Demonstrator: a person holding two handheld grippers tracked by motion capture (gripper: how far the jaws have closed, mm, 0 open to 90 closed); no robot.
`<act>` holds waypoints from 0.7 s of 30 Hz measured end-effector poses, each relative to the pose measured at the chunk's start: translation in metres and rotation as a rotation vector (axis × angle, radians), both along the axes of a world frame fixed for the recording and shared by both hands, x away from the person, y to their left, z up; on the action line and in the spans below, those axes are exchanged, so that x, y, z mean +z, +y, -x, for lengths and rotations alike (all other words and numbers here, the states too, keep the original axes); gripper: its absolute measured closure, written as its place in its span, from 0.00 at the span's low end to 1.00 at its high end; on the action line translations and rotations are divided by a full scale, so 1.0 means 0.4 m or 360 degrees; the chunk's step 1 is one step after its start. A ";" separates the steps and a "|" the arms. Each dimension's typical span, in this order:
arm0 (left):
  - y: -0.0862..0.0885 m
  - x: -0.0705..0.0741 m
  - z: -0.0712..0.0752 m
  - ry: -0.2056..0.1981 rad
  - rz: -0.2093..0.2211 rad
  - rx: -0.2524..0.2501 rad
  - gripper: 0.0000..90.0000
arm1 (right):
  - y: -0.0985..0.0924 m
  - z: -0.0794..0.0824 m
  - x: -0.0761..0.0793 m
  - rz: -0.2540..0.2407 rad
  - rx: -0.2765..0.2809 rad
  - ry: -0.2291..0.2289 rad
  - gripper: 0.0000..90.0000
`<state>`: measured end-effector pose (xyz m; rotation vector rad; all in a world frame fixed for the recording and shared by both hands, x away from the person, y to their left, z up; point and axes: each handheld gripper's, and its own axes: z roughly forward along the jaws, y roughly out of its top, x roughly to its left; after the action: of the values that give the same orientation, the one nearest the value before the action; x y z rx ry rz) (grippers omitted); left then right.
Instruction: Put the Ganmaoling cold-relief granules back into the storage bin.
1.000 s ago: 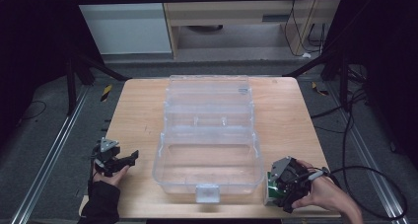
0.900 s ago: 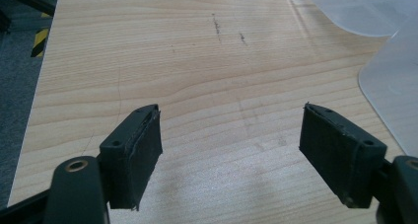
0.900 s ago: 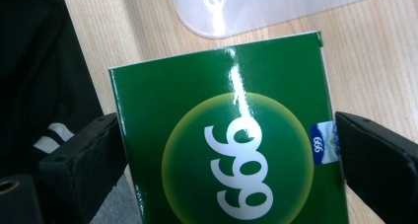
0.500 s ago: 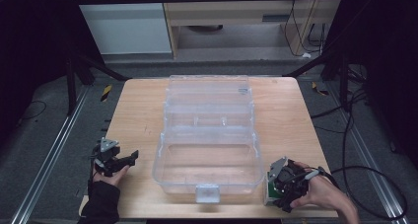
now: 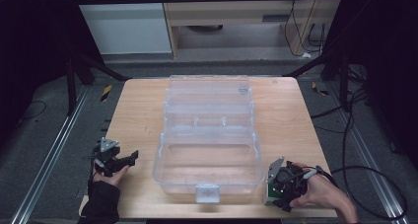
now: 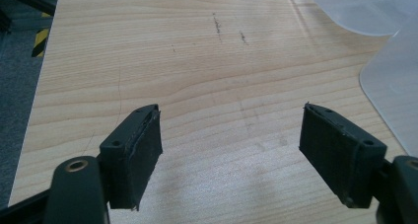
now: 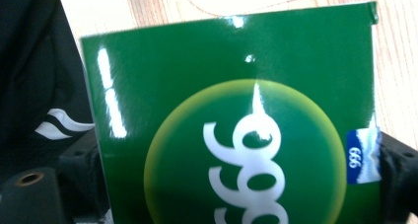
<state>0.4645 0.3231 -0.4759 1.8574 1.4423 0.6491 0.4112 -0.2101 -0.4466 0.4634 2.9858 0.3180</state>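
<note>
Green "999" box (image 7: 236, 135) sits clamped between the right gripper's (image 5: 282, 184) jaws at the table's (image 5: 133, 115) near right corner, just beside the open clear plastic case (image 5: 207, 150), probably bound for it. Left gripper (image 6: 231, 155) waits with jaws apart and empty over bare wood left of the case.

Your green box (image 7: 236, 135) runs off the bottom edge, cutting its white 999 and hiding the right gripper's (image 7: 236, 184) grip.

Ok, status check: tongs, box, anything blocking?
Left tongs open, over bare table. Right tongs shut on green box. Clear case open between them.
</note>
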 end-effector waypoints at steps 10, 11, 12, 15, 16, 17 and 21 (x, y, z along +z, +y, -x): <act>0.000 0.000 0.000 0.0001 -0.0002 0.0000 0.26 | -0.010 0.009 0.014 -0.0020 -0.0012 0.0010 0.18; 0.000 0.000 0.000 0.0001 -0.0002 0.0000 0.26 | -0.010 0.009 0.014 -0.0020 -0.0012 0.0010 0.18; 0.000 0.000 0.000 0.0002 -0.0002 0.0000 0.26 | -0.011 0.010 0.016 -0.0028 -0.0015 0.0005 0.18; -0.001 0.000 0.000 0.0003 -0.0003 -0.0001 0.26 | -0.019 0.013 0.030 -0.0057 -0.0020 0.0000 0.18; -0.001 0.000 0.000 0.0004 -0.0005 -0.0002 0.26 | -0.022 0.016 0.037 -0.0063 -0.0016 -0.0012 0.18; -0.001 0.000 -0.001 0.0005 -0.0005 -0.0003 0.26 | -0.025 0.017 0.044 -0.0064 -0.0010 -0.0019 0.18; -0.001 0.000 0.000 0.0004 -0.0005 -0.0003 0.26 | -0.033 0.022 0.077 -0.0109 -0.0012 -0.0071 0.18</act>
<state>0.4646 0.3225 -0.4758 1.8627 1.4418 0.6487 0.4022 -0.2233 -0.4157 0.4680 2.9370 0.4250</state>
